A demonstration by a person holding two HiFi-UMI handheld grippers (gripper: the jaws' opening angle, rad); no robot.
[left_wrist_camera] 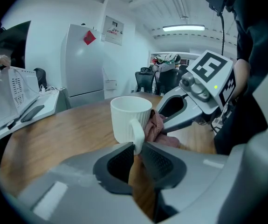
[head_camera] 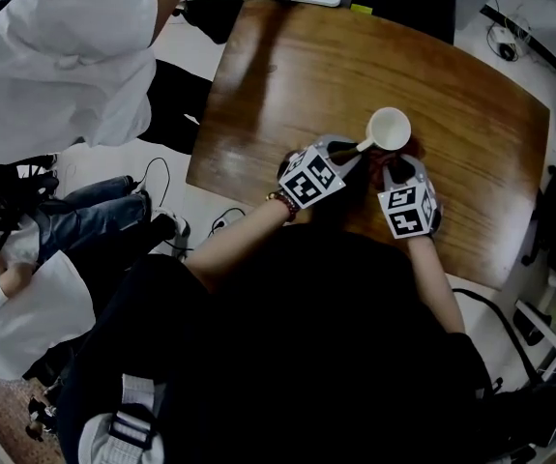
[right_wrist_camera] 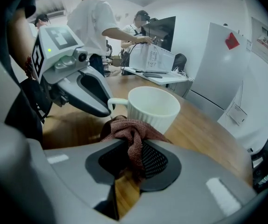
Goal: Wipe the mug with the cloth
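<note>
Left gripper view puts my left gripper [left_wrist_camera: 137,149] nearest. Its two jaws are clamped on the lower end of the handle [left_wrist_camera: 137,133] of the white ribbed mug [left_wrist_camera: 129,118]. The mug stands upright on the brown wooden table [left_wrist_camera: 54,134], with its handle turned toward me.

In the right gripper view, my right gripper [right_wrist_camera: 134,149] is clenched on the reddish-brown cloth [right_wrist_camera: 131,129]. A fold of the cloth is pinched between the pads. The rest bunches up above the jaws and lies against the mug's side, just beside the handle.

From the head view, both grippers meet at the mug's near side, the left one on the handle and the right one close beside it with the cloth. The mug sits toward the table's near right part.

Farther off, past the table's far edge, a person in a white shirt [right_wrist_camera: 94,20] stands at a desk with a white machine [right_wrist_camera: 157,57] on it. A tall white cabinet [right_wrist_camera: 217,73] with a red tag stands against the wall. Dark office chairs [left_wrist_camera: 145,80] stand at the back of the room, under a long ceiling lamp [left_wrist_camera: 182,28].
</note>
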